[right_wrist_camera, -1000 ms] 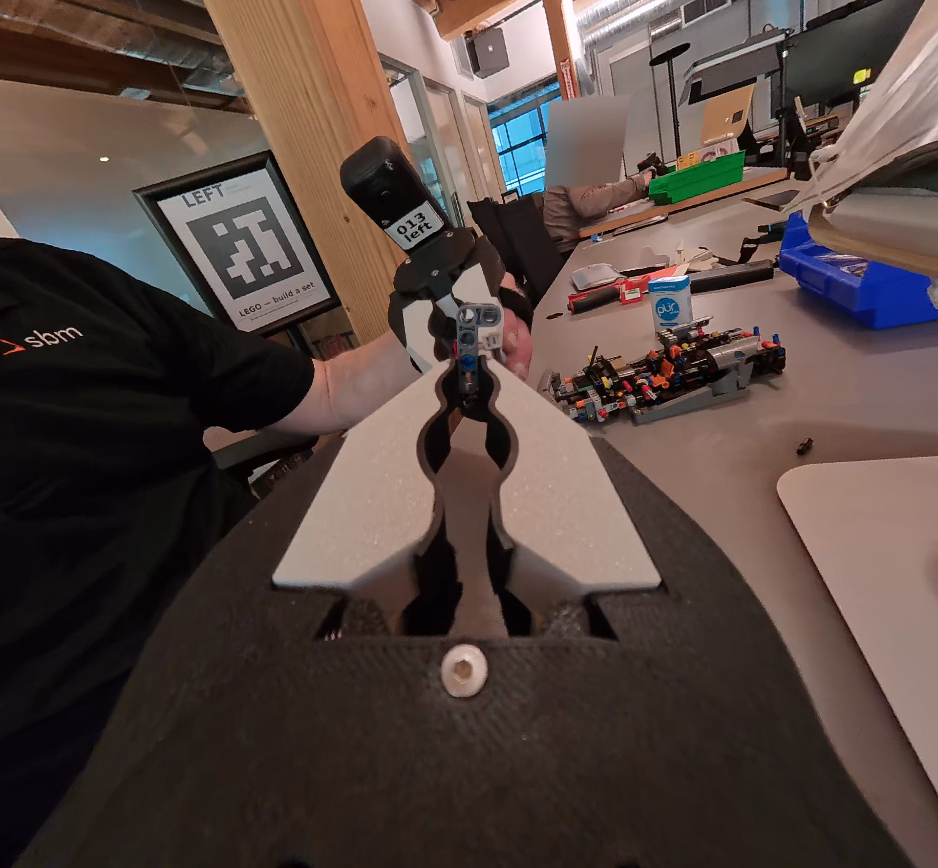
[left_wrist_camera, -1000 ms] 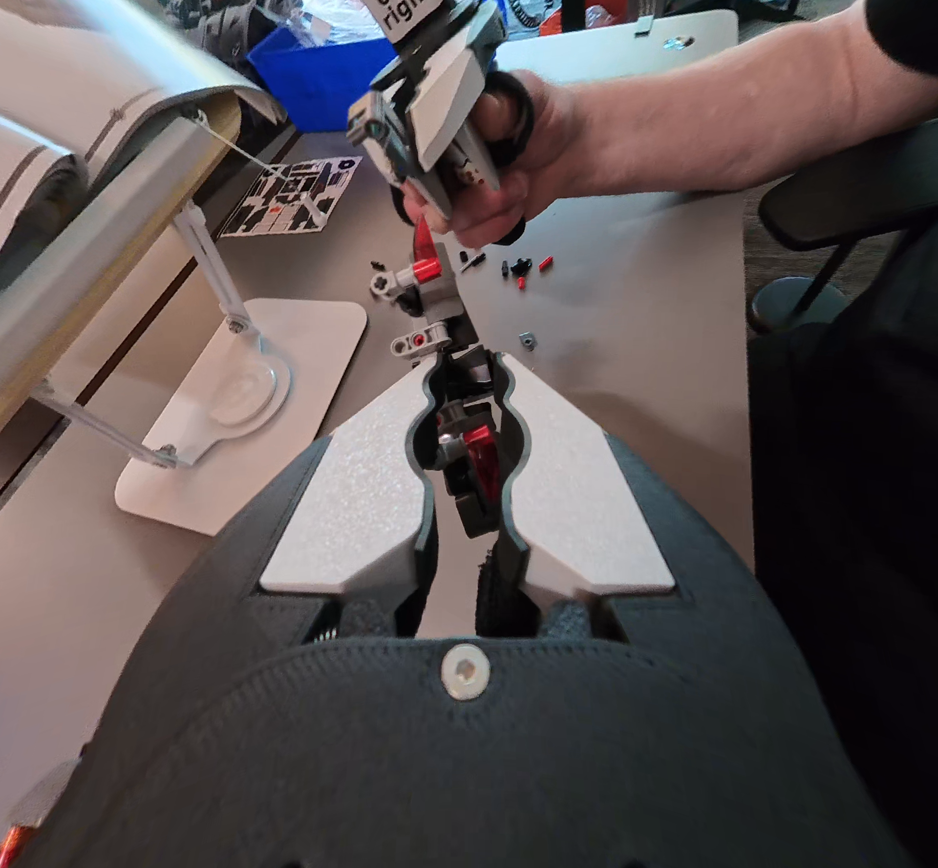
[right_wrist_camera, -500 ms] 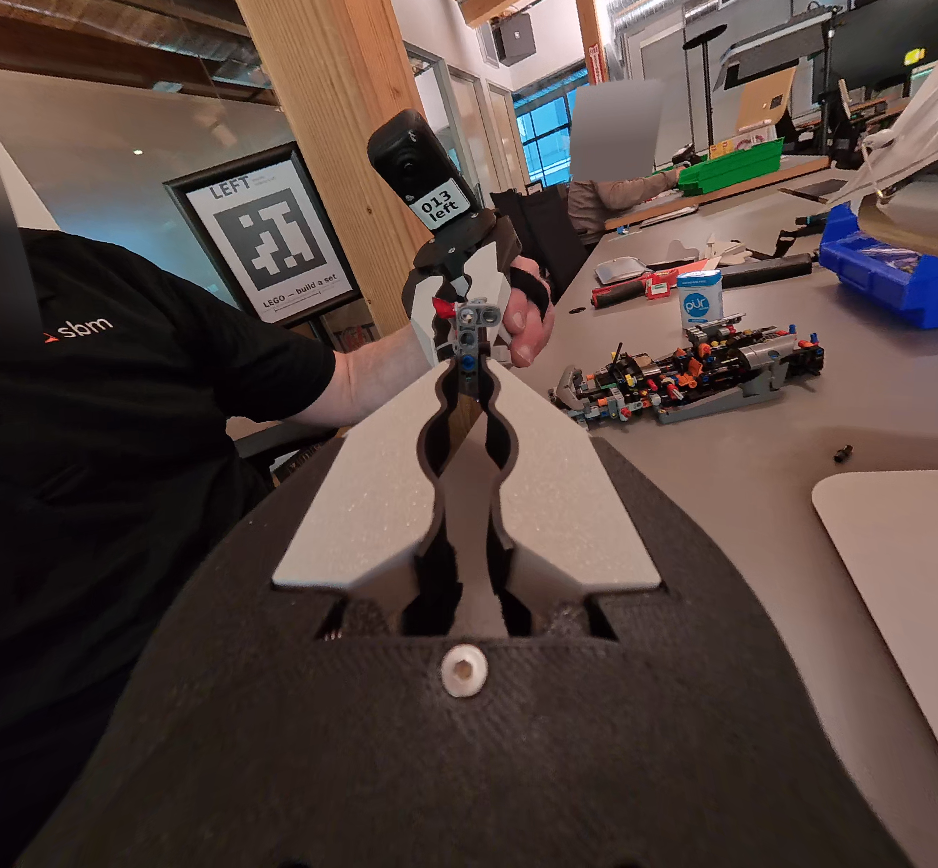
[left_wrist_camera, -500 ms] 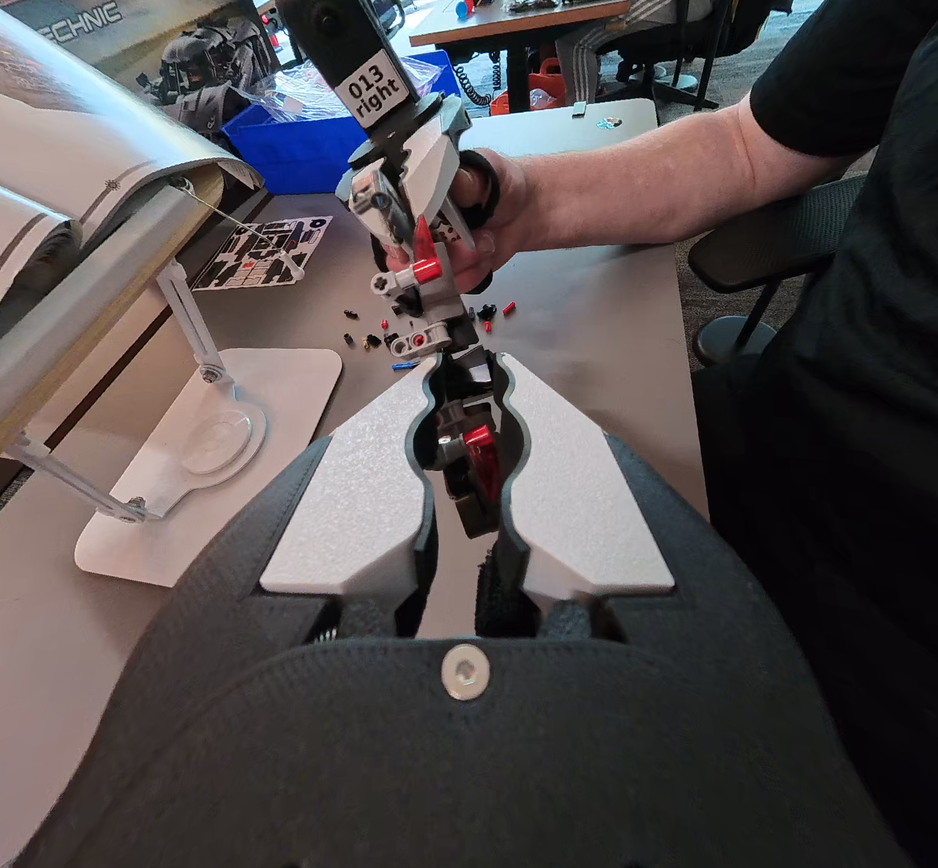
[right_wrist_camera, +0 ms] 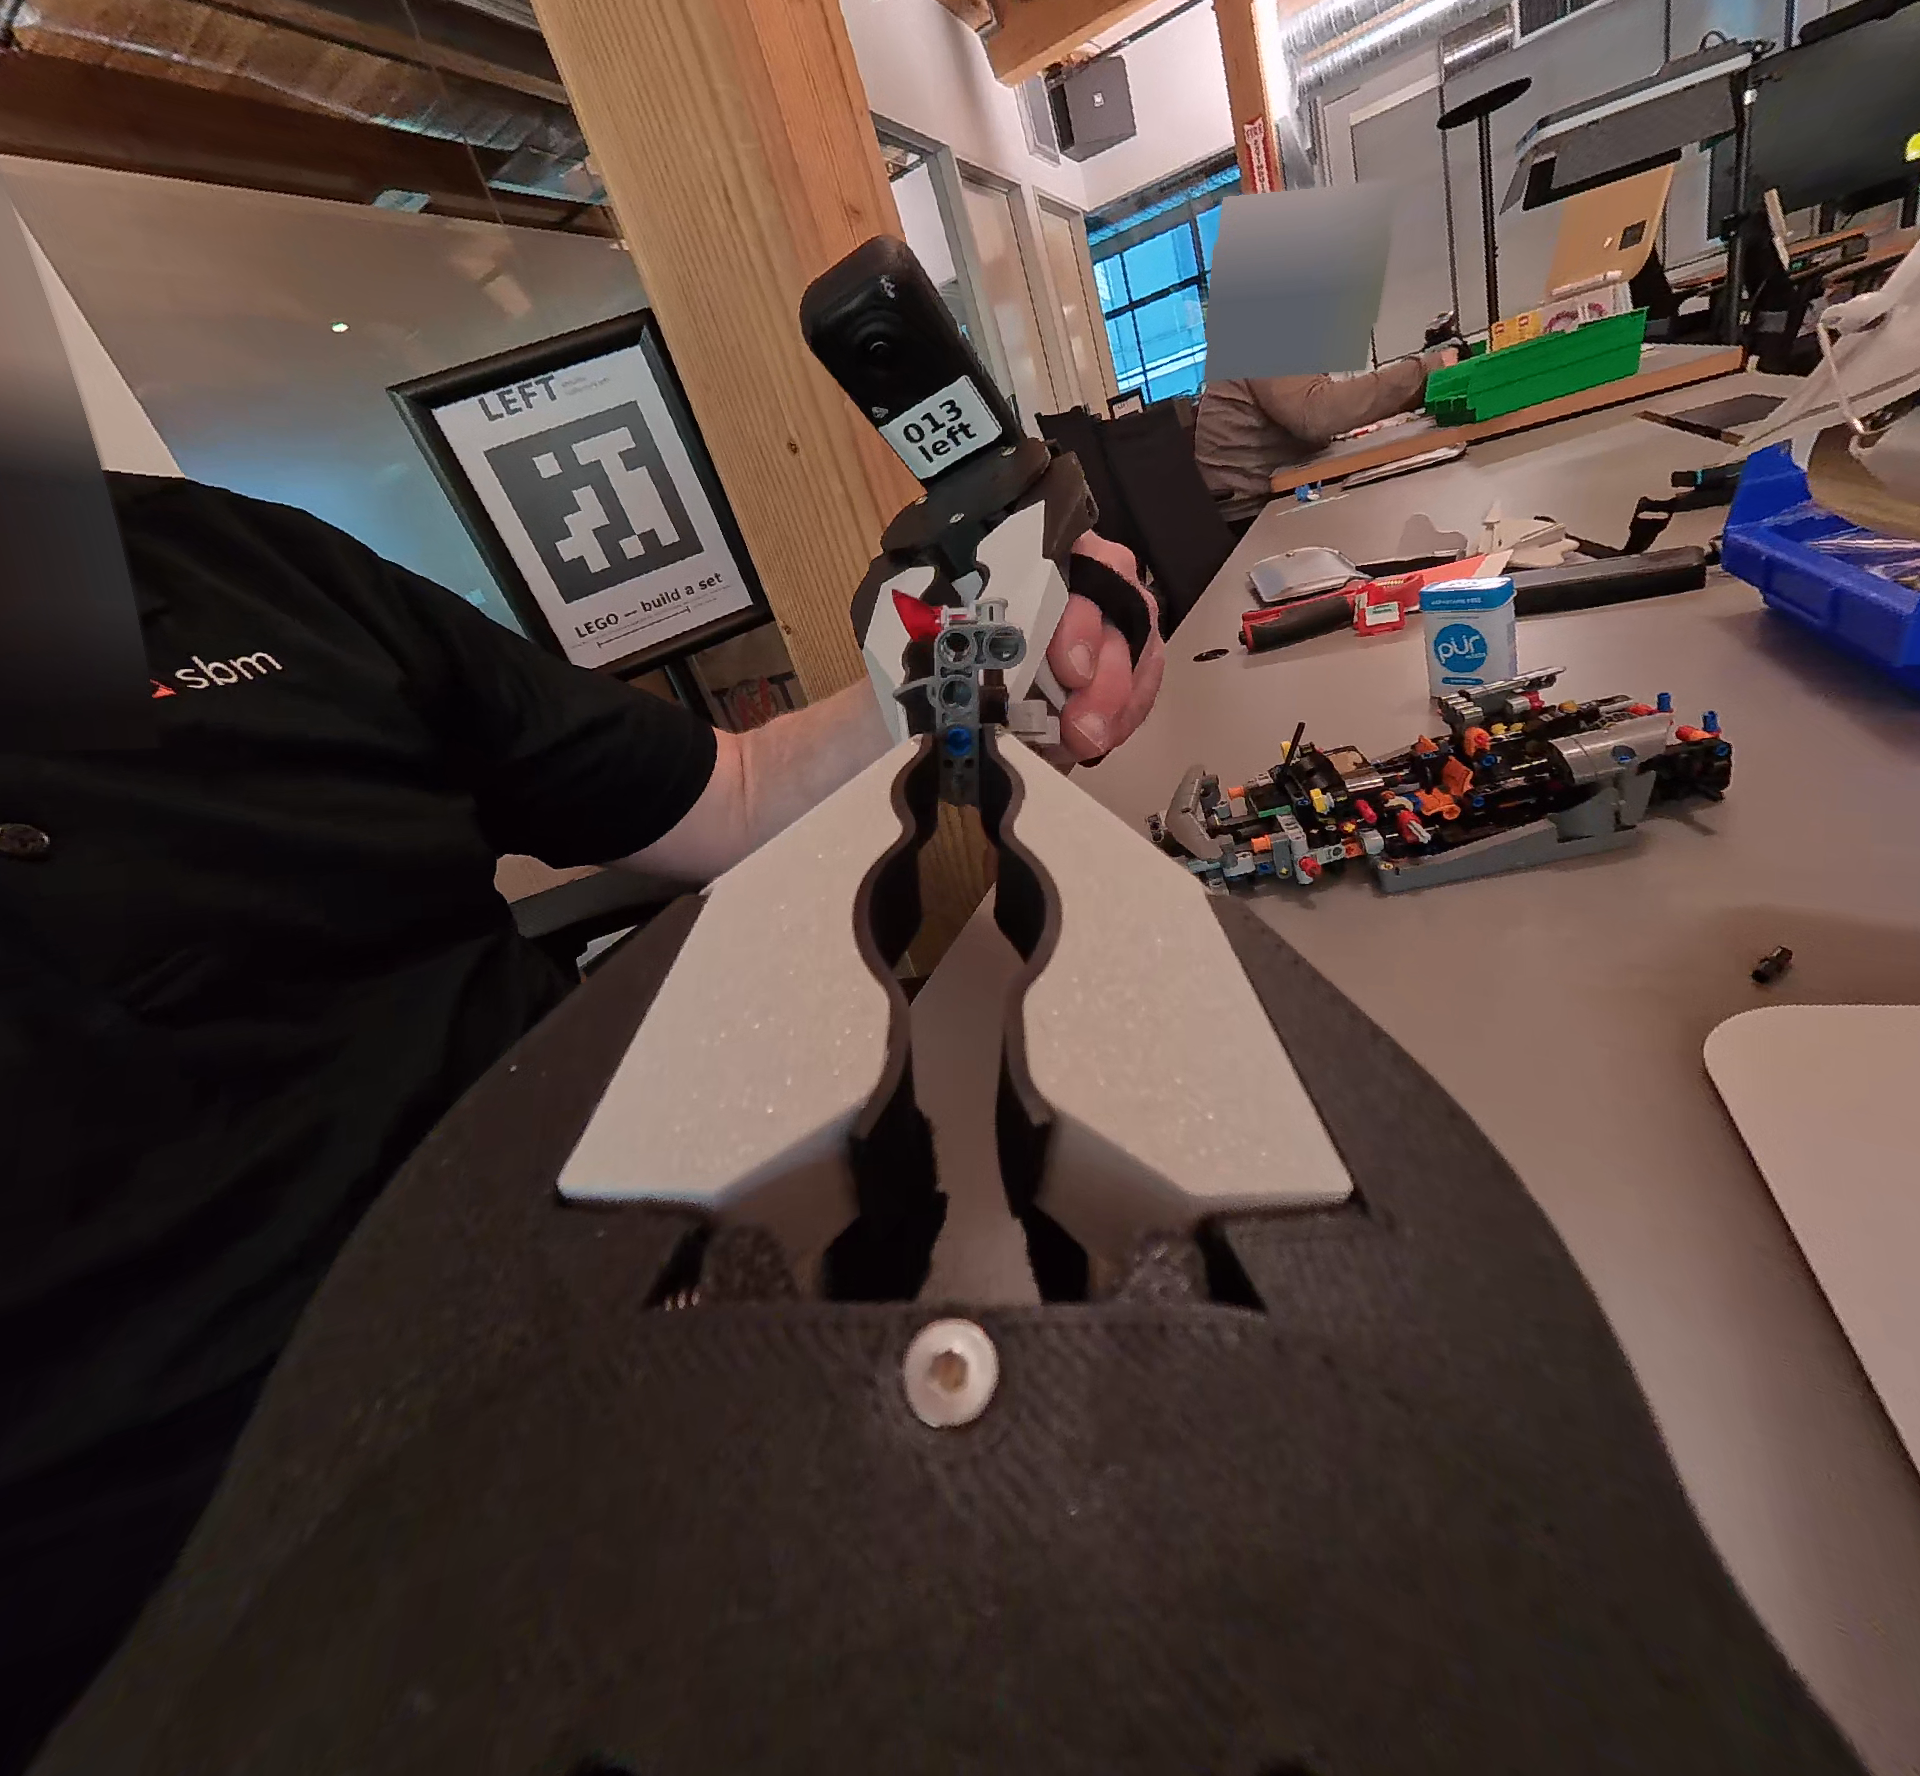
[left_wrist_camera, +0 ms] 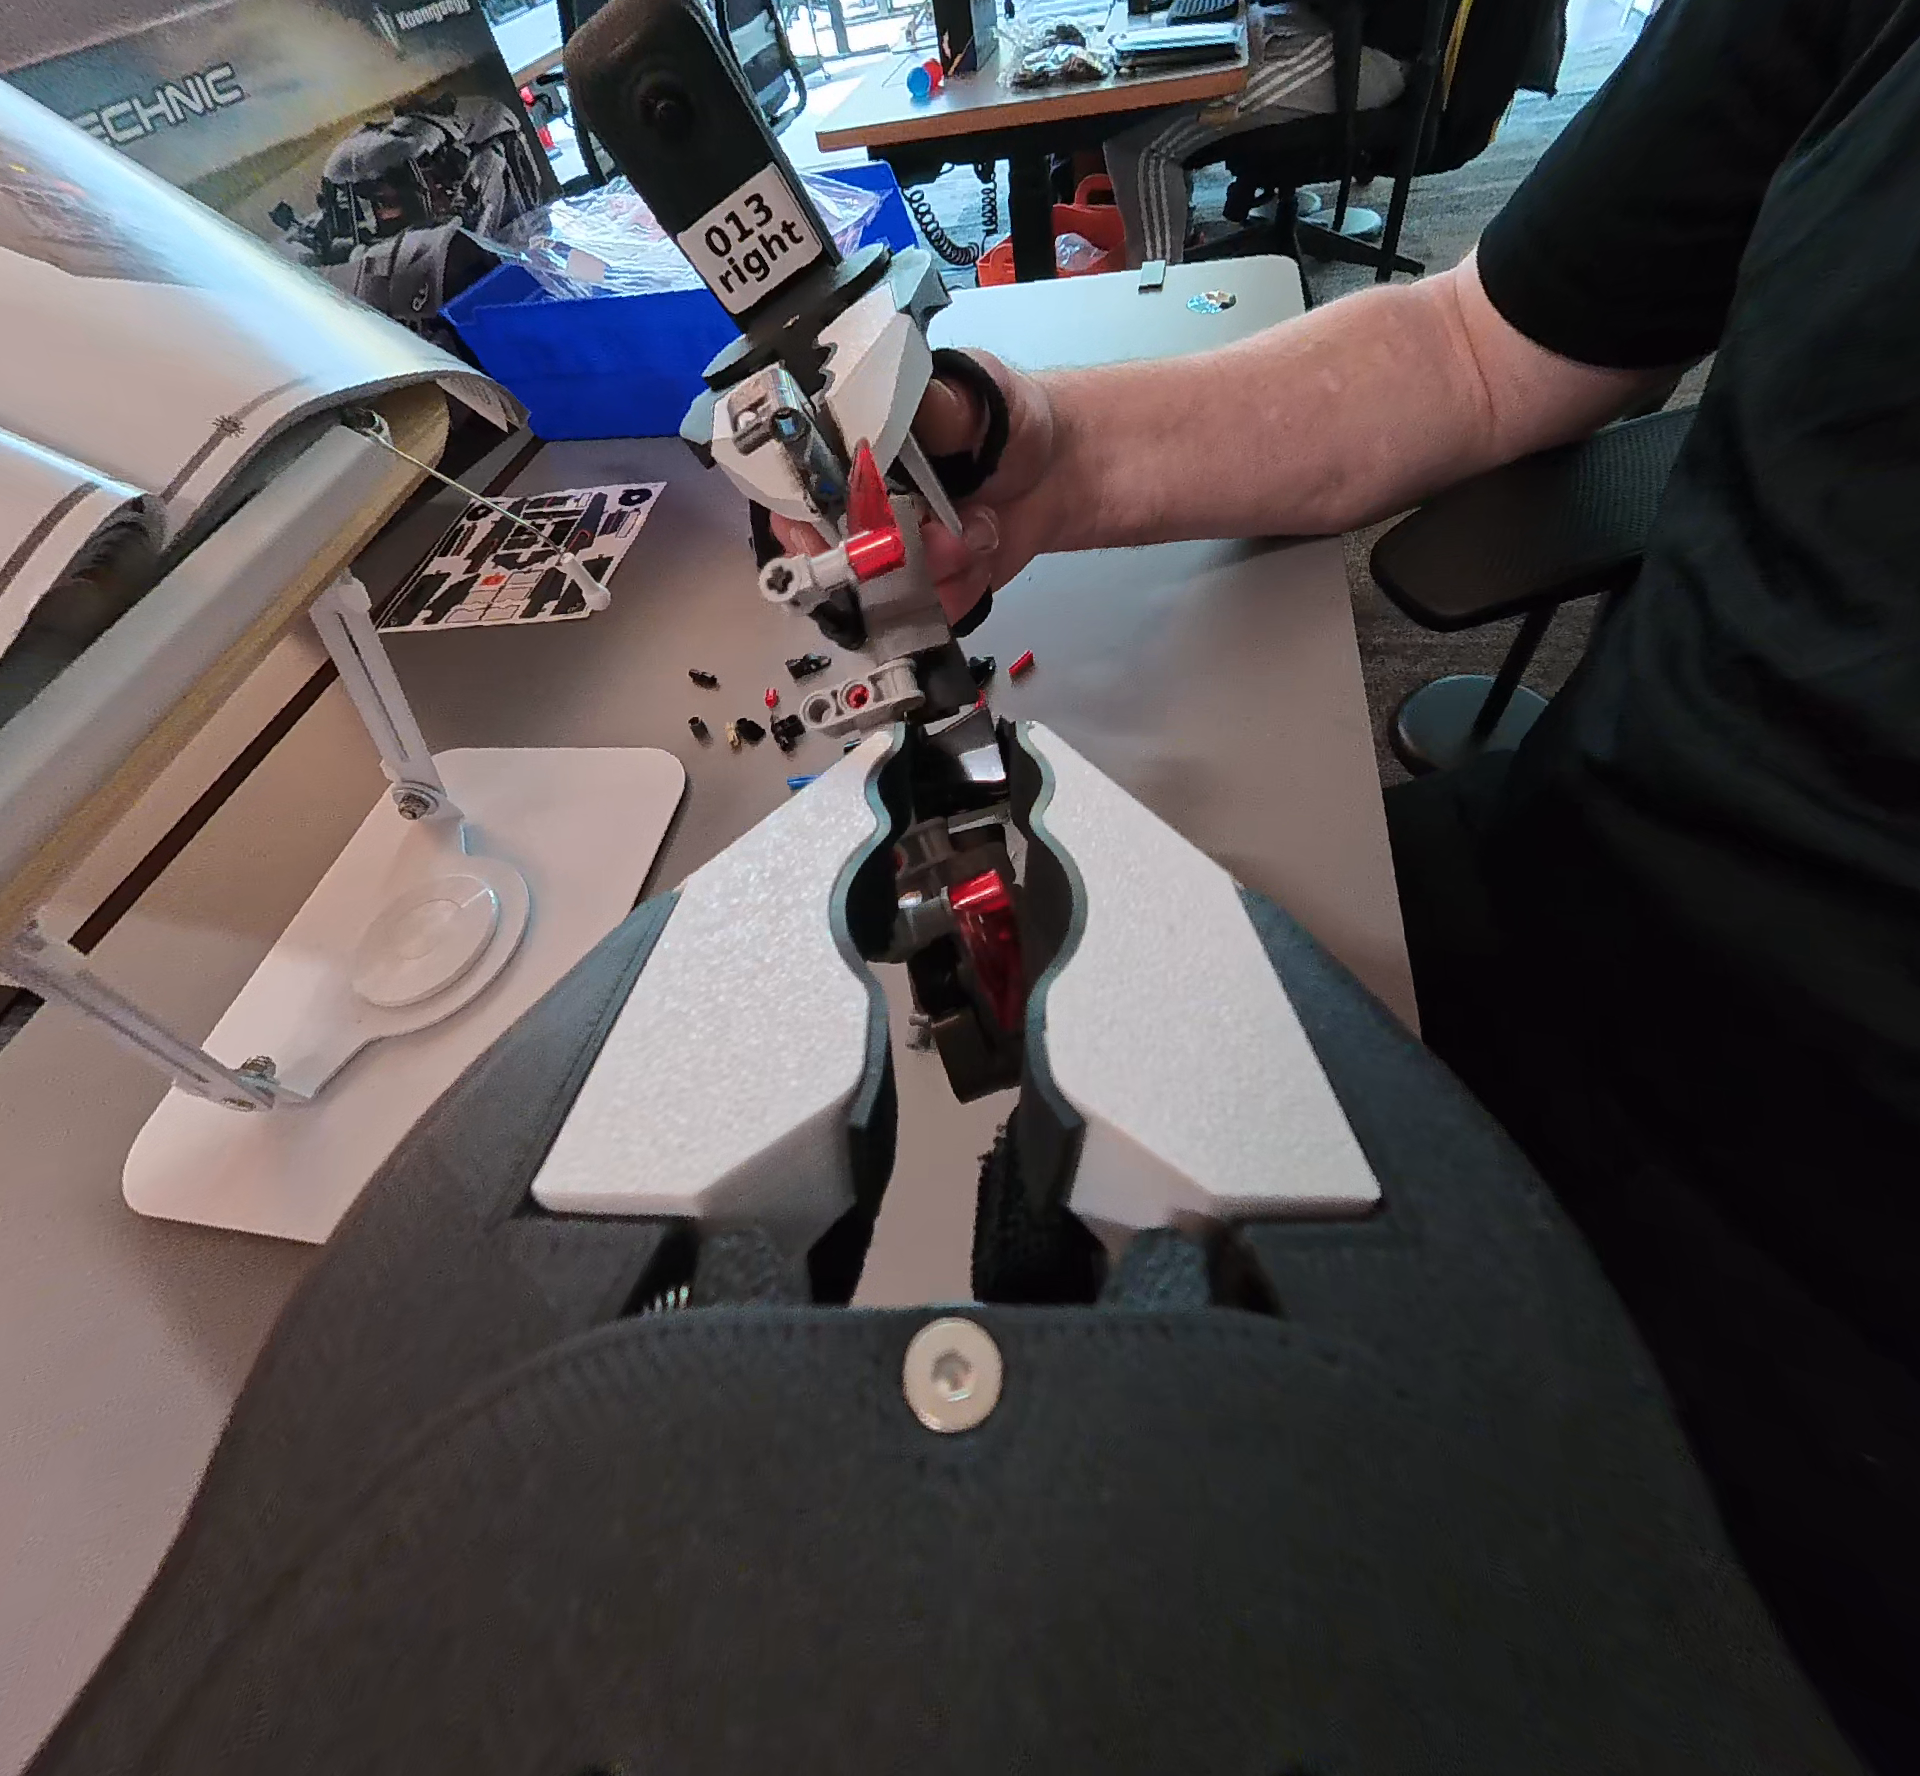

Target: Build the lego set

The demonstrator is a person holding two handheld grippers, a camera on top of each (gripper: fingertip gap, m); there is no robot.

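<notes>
From the left wrist view, the left tool (left_wrist_camera: pixel 951 750) is clamped on a small sub-assembly (left_wrist_camera: pixel 961 937) of black, grey and red pieces, held up above the counter (left_wrist_camera: pixel 1174 687). The sub-assembly's upper end, with a red spike and grey connectors, reaches right up to the right tool (left_wrist_camera: pixel 800 438), which is closed on a grey beam (left_wrist_camera: pixel 774 422) with a blue pin. The two look touching or very nearly so; I cannot tell whether the beam is seated. Below them a scatter of loose pins (left_wrist_camera: pixel 769 703) lies on the counter, near a sticker sheet (left_wrist_camera: pixel 525 557) and the white base of a book stand (left_wrist_camera: pixel 416 905) carrying the open manual. A blue bin (left_wrist_camera: pixel 582 355) of bagged parts sits further back.

From the right wrist view, the right tool (right_wrist_camera: pixel 958 760) pinches the grey beam (right_wrist_camera: pixel 961 687) at its lower end, its holes facing the camera, pressed up against the left tool (right_wrist_camera: pixel 966 625) beyond. Well off to the right on the counter (right_wrist_camera: pixel 1455 999) lies a long, partly built chassis (right_wrist_camera: pixel 1455 801), dense with coloured pins, a small white and blue tub (right_wrist_camera: pixel 1467 633) behind it.

My reading: the build is mid-way. The chassis stands alone, this sub-assembly is not yet finished, and bagged parts remain.
</notes>
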